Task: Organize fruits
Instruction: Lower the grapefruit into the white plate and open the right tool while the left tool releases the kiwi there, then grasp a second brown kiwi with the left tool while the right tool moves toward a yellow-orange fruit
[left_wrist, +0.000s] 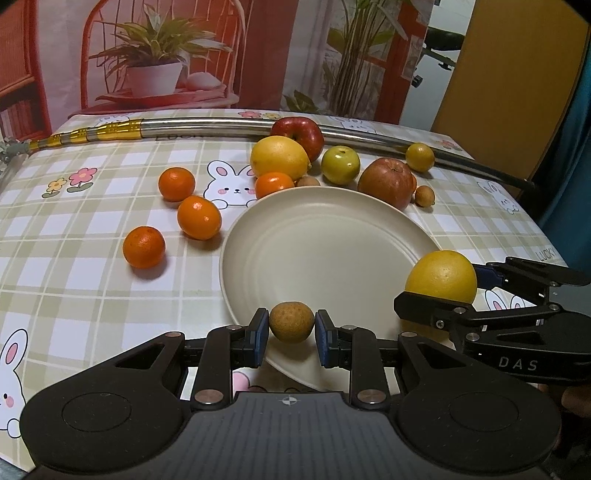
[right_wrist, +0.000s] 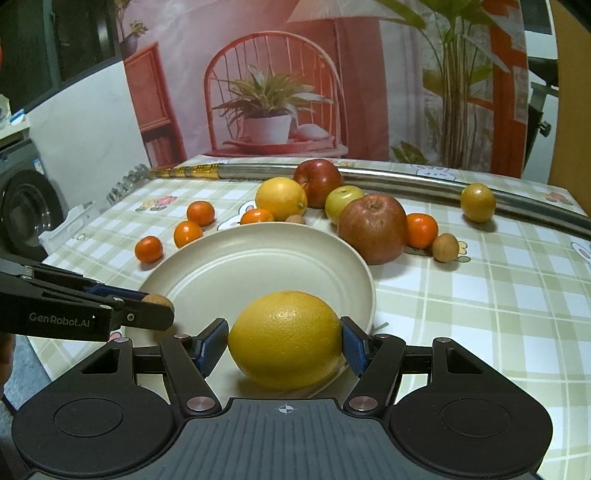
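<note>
My left gripper (left_wrist: 291, 329) is shut on a small brown longan (left_wrist: 291, 322), held over the near rim of the cream plate (left_wrist: 317, 254). My right gripper (right_wrist: 284, 341) is shut on a large yellow grapefruit (right_wrist: 285, 339), held at the plate's near edge (right_wrist: 258, 266). The grapefruit also shows in the left wrist view (left_wrist: 441, 277), and the longan in the right wrist view (right_wrist: 159, 300). The plate holds no fruit. Behind it lie a yellow lemon (left_wrist: 279, 157), a red apple (left_wrist: 299, 134), a green apple (left_wrist: 340, 164), a brownish apple (left_wrist: 386, 181) and several tangerines (left_wrist: 198, 217).
A long metal pole (left_wrist: 207, 127) with a gold end lies across the far side of the checked tablecloth. A small yellow fruit (left_wrist: 420, 157) and two more longans (left_wrist: 424, 195) lie near it. The table's edge runs at the right (left_wrist: 546, 236) and left (right_wrist: 74, 236).
</note>
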